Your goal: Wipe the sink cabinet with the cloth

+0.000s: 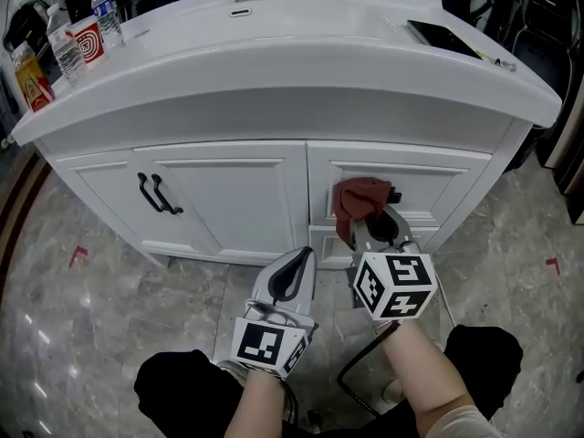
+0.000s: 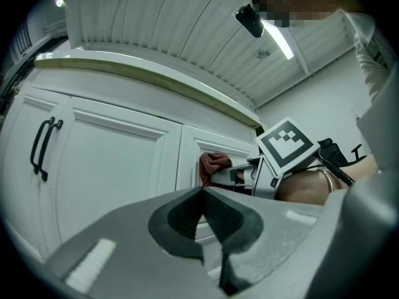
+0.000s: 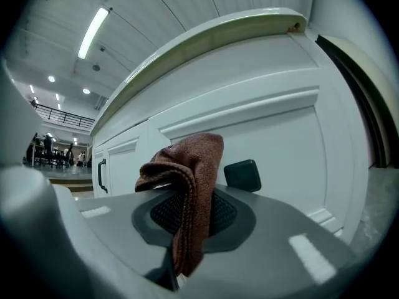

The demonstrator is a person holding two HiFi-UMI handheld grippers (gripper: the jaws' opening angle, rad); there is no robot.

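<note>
Fingers (image 3: pixel 283 245) of the R gripper (image 1: pixel 376 229) are clamped on a fold of the rust-brown cloth (image 3: pixel 190 179), which bunches up above the pads. The L gripper (image 1: pixel 299 261) is at 6 o'clock in the head view, pads pressed together w/ nothing between them and well short of the doors. The cloth is at approx. 3 o'clock from frame centre, against the upper R drawer front (image 1: pixel 447 182) of the white sink cabinet (image 1: pixel 228 199). Whether it actually touches the panel can't be told.

Risks, as judged:
- Grip is on a narrow fold only, so a hard drag across the paint could pull the cloth free.
- The black drawer pull (image 3: pixel 243 174) is just beside the cloth at its 3 o'clock, and a sideways stroke could snag it there.
- If the bunch rolls back, bare jaw tips may meet the panel and scuff it.
- Pressing too hard could also make the tips skid off the raised moulding.

Bottles (image 1: pixel 68 48) at 10 o'clock on the countertop are well apart from the work, so no hazard for now.
</note>
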